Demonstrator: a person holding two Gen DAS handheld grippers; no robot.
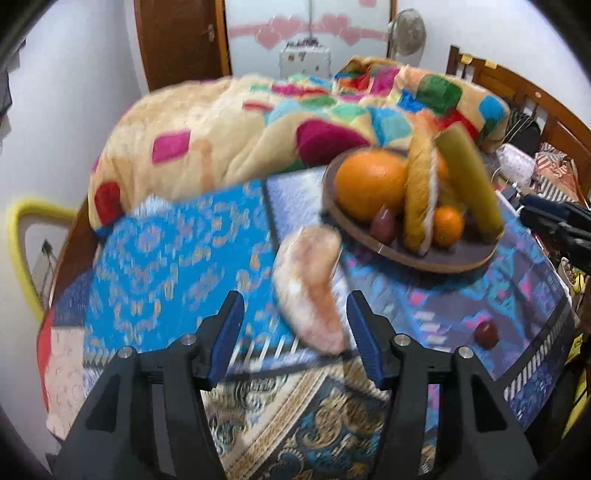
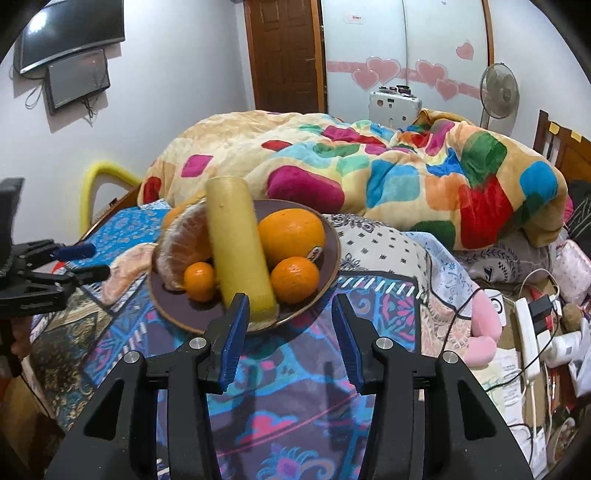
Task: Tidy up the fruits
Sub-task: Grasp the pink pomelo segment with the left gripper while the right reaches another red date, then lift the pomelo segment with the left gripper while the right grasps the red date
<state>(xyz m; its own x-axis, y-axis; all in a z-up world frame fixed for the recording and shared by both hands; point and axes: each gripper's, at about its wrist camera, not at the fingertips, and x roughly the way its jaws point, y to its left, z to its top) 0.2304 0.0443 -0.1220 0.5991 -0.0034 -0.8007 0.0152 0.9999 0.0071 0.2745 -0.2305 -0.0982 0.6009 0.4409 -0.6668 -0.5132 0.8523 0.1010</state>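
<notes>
The place was a home bedroom: a wooden bed frame (image 2: pixel 554 140) held a rumpled patchwork blanket (image 2: pixel 369 173), a pedestal fan (image 2: pixel 499 92) stood by a wardrobe with heart stickers (image 2: pixel 380 70) (pink ones), and a television (image 2: pixel 70 33) hung on the wall beside a wooden door (image 2: pixel 284 51).
</notes>
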